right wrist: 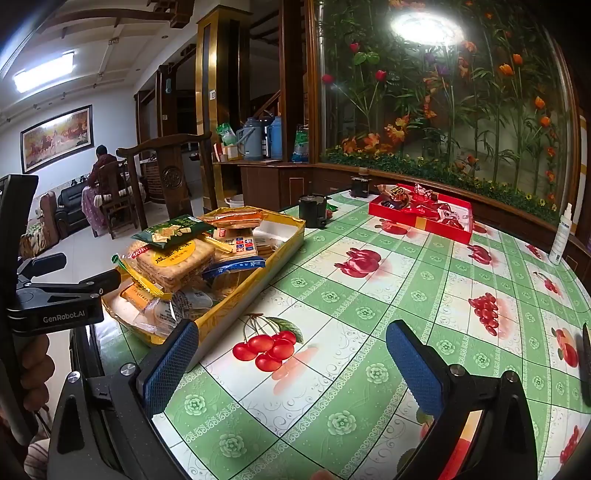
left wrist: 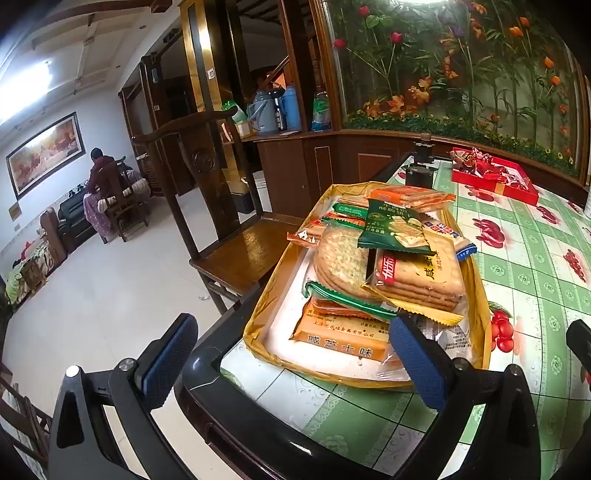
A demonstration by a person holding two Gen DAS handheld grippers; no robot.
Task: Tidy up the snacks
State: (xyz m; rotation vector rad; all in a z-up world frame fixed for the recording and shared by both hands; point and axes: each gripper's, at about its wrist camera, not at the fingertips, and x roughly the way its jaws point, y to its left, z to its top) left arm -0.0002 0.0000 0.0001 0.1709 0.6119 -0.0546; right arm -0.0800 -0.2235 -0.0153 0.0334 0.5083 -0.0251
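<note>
Bright ceiling lamp glare (right wrist: 426, 27) on the glass, sharp fisheye frames, edges curved and dark.

"GenRobot.AI" on the left gripper (right wrist: 61, 317)

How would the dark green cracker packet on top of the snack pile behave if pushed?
The dark green cracker packet looks small and probably light. Perched tilted atop the yellow-labelled biscuit pack, it would likely slide off. Its glossy wrapper looks slippery, and the crackers inside may break.
</note>
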